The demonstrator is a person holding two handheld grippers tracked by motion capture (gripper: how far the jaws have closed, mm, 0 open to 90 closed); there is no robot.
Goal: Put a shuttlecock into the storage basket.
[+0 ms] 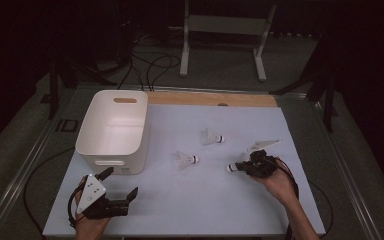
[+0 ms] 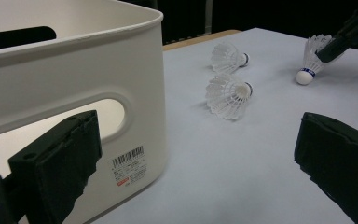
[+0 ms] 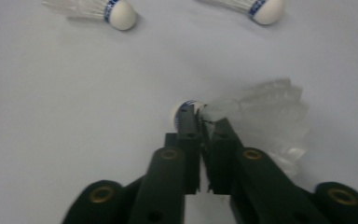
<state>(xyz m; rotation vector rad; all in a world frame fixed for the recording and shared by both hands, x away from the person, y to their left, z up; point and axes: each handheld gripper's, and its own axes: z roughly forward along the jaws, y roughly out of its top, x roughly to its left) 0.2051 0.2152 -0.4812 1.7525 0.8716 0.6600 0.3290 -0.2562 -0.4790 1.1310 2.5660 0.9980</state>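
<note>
My table [image 1: 190,210] is pale, with a wooden strip [image 1: 210,98] at its far edge. Beyond it I see grey floor [image 1: 220,62], black cables [image 1: 150,62], a white frame stand [image 1: 225,25] and darkness behind.

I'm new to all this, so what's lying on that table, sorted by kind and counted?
Shuttlecocks: 3, namely one gripped by the right claw, the gripped shuttlecock, a middle shuttlecock and a far shuttlecock.
White bins: 1, the white bin.
Total: 4
</note>
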